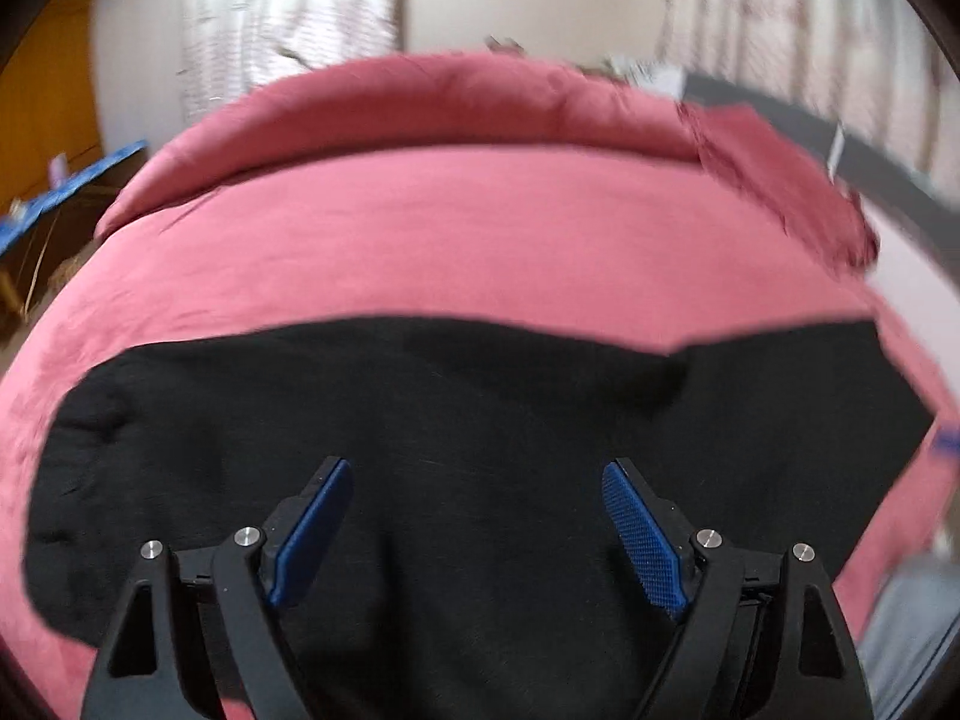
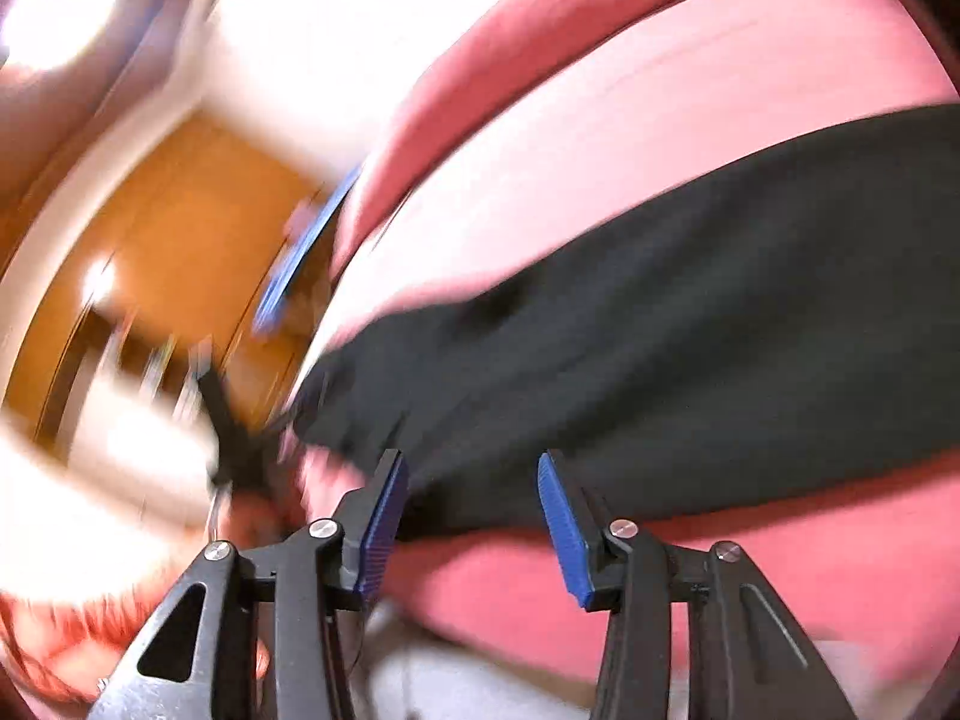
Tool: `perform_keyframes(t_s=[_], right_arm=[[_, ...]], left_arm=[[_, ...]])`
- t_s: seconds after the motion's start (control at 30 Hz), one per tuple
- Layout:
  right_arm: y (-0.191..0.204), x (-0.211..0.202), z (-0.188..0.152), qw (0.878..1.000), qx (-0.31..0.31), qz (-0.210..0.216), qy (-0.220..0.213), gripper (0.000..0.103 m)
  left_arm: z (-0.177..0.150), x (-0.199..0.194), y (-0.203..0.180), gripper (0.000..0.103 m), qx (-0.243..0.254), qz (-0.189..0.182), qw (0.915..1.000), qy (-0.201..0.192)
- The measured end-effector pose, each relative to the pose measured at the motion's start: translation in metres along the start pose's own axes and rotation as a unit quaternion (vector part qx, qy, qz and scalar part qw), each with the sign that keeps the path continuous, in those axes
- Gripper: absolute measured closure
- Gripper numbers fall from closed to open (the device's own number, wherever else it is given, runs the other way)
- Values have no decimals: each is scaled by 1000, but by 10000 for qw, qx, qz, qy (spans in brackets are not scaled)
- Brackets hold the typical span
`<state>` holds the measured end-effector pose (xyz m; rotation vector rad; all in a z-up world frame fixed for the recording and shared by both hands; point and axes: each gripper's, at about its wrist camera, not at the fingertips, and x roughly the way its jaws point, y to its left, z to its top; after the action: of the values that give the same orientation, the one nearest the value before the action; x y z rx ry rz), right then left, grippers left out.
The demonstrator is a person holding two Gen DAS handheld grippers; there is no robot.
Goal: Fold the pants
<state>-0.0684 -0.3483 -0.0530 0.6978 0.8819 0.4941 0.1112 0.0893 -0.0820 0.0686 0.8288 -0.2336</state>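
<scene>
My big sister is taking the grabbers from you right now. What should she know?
Left gripper: open, holding nothing, right over the black pants.
Right gripper: open, empty, at the near edge of the pants; this view is blurry.
The pants lie spread across the pink bedcover, long and flat.
Done: they seem laid out; whether any fold is already made cannot be told.
Left: grab the ends, fold them over, and tidy.

Soft indoor light, heavy motion blur on the right view.
Lamp (image 2: 57,9) glare blows out the right view's upper left; curtains (image 1: 288,18) glow; fisheye edges bend and darken.
</scene>
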Motion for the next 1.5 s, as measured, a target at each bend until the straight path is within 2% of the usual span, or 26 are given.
perform_keyframes(t_s=[0.1, 0.2, 0.27, 0.37, 0.4, 0.47, 0.53, 0.67, 0.73, 0.77, 0.8, 0.83, 0.87, 0.93, 1.0, 1.03, 1.1, 1.13, 1.2, 1.27, 1.3, 1.33, 1.37, 1.4, 1.43, 1.5], right_arm=[[-79, -67, 25, 9891, 897, -859, -795, 47], [-172, -127, 31, 9612, 1917, -1401, -1403, 47], [-214, -146, 28, 9418, 2497, -1550, -1634, 46], [-272, -164, 27, 9176, 3187, -1232, -2029, 43], [-280, -164, 28, 9154, 3214, -1150, -2134, 42], [-275, -145, 30, 9174, 3010, -1032, -2390, 42], [-266, -124, 37, 9252, 2732, -1023, -2427, 41], [-271, -124, 55, 9354, 2343, -1104, -2407, 41], [-281, -114, 67, 9321, 2363, -1084, -2522, 41], [-280, -92, 70, 9283, 2439, -1063, -2597, 41], [-284, -84, 77, 9237, 2564, -1016, -2661, 45], [-287, -80, 83, 9184, 2721, -943, -2714, 55], [-290, -79, 87, 9162, 2905, -779, -2646, 83], [-291, -84, 99, 9114, 3200, -542, -2530, 84], [-263, -104, 118, 9269, 2591, -892, -2564, 85], [-236, -118, 131, 9372, 2014, -1227, -2570, 85], [-202, -139, 138, 9389, 1528, -1552, -2667, 85], [-191, -148, 138, 9370, 1471, -1664, -2697, 85], [-175, -157, 135, 9259, 1491, -2375, -2530, 84], [-180, -140, 135, 9041, 1440, -3465, -2043, 78], [-195, -126, 138, 8992, 1420, -3764, -1719, 74], [-215, -109, 136, 9008, 1482, -3868, -1306, 73], [-237, -97, 132, 9029, 1713, -3838, -904, 69], [-262, -97, 121, 9062, 2258, -3501, -728, 61], [-270, -103, 112, 9085, 2568, -3170, -902, 60], [-283, -130, 83, 9057, 3241, -2231, -1580, 54]], left_arm=[[4, 27, -1, 18, 29, 416, 9988, 256], [8, 47, 26, 15, -602, 772, 9940, 484], [10, 51, 40, 12, -982, 730, 9913, 486], [13, 52, 37, 10, -762, 896, 9918, 506], [12, 51, 40, 10, -740, 905, 9920, 484], [8, 50, 40, 10, -817, 827, 9923, 432], [5, 45, 43, 10, -870, 742, 9926, 408], [1, 39, 41, 10, -821, 721, 9931, 430], [-1, 40, 40, 9, -799, 753, 9930, 442], [0, 41, 40, 8, -794, 772, 9928, 454], [1, 42, 39, 8, -784, 803, 9926, 473], [1, 43, 35, 8, -779, 823, 9924, 489], [1, 43, 35, 8, -779, 831, 9922, 503], [1, 43, 35, 7, -780, 815, 9922, 534], [1, 42, 35, 7, -767, 793, 9924, 553], [2, 44, 36, 7, -758, 779, 9925, 560], [0, 42, 34, 7, -722, 742, 9931, 560], [-1, 43, 33, 5, -687, 738, 9933, 556], [-4, 44, 27, 3, -515, 793, 9940, 542], [-5, 47, 24, 2, -421, 877, 9938, 539], [-5, 47, 23, 2, -435, 891, 9935, 556], [-4, 46, 24, 2, -488, 869, 9932, 595], [-4, 45, 25, 2, -511, 844, 9932, 614], [-4, 44, 26, 2, -508, 828, 9934, 616], [-6, 43, 26, 2, -458, 812, 9938, 599], [-9, 42, 24, 2, -388, 823, 9943, 551]])
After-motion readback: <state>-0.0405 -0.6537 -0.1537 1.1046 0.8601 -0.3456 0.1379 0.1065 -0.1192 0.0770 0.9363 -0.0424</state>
